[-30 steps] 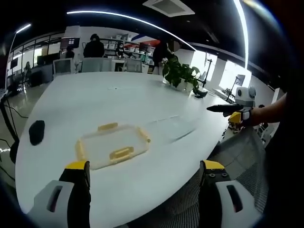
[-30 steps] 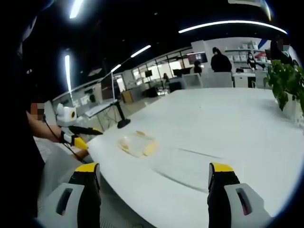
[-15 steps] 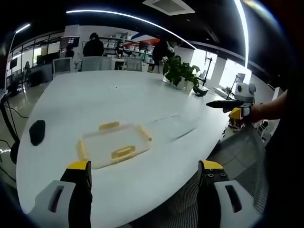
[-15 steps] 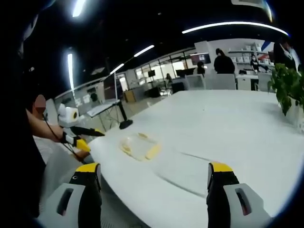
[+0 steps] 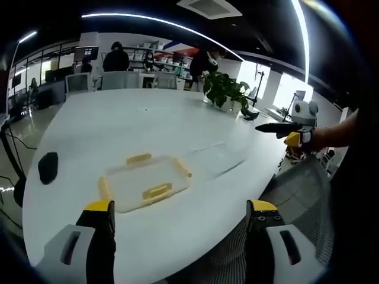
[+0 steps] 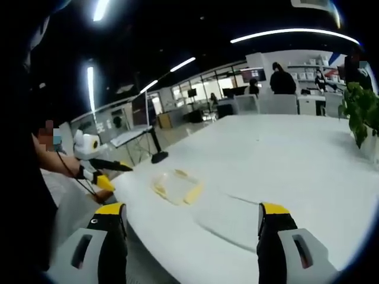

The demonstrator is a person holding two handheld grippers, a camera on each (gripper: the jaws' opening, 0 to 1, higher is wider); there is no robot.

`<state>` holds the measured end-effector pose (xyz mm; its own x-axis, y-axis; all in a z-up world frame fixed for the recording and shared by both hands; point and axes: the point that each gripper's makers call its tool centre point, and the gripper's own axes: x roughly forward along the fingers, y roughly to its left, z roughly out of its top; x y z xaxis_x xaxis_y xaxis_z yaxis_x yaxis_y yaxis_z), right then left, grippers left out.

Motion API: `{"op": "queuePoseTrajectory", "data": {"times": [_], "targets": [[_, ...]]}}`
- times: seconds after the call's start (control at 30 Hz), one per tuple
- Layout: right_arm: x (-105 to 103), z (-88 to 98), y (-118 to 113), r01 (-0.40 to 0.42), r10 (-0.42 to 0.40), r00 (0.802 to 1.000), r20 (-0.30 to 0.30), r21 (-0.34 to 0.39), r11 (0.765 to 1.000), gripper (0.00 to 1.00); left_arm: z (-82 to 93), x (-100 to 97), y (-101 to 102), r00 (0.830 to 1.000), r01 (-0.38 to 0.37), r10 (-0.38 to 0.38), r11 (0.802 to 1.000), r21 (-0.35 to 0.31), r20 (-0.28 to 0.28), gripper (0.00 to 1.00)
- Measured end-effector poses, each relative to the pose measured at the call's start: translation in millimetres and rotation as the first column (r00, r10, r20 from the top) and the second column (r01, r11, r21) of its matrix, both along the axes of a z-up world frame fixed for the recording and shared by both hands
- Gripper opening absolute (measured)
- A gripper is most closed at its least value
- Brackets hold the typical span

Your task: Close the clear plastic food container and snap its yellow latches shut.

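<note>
A flat clear lid (image 5: 145, 180) with yellow latches (image 5: 157, 191) on its sides lies on the white table (image 5: 118, 130), just ahead of my left gripper (image 5: 180, 207), which is open and empty. To the lid's right is a faint clear container (image 5: 218, 155); I cannot make out its shape. In the right gripper view the same lid (image 6: 176, 188) sits near the table edge, with the clear container (image 6: 228, 214) closer to my open right gripper (image 6: 190, 208). Each gripper is held off the table edge: the right one (image 5: 278, 126) and the left one (image 6: 109, 166) show in each other's view.
A black oval object (image 5: 47, 167) lies on the table's left side. A potted plant (image 5: 225, 92) stands at the far right. A black lamp base (image 6: 159, 157) stands near the table edge. A mesh chair (image 5: 296, 189) is beside the table. People and chairs are far behind.
Both views have drifted slightly with the hands. The lid and the clear container lie where they were, and both grippers stay open.
</note>
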<state>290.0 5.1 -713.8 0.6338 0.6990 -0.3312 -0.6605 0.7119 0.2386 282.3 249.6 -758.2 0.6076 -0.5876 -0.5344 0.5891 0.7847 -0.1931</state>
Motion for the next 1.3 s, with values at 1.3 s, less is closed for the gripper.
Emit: {"op": "queuePoseTrajectory", "data": {"times": [1.3], "targets": [[21, 7.9, 48, -0.023, 0.022, 0.999, 0.027, 0.021, 1.000, 0.88, -3.7, 14.7, 21, 0.993, 0.117, -0.117, 0.990, 0.084, -0.002, 0.88]]}}
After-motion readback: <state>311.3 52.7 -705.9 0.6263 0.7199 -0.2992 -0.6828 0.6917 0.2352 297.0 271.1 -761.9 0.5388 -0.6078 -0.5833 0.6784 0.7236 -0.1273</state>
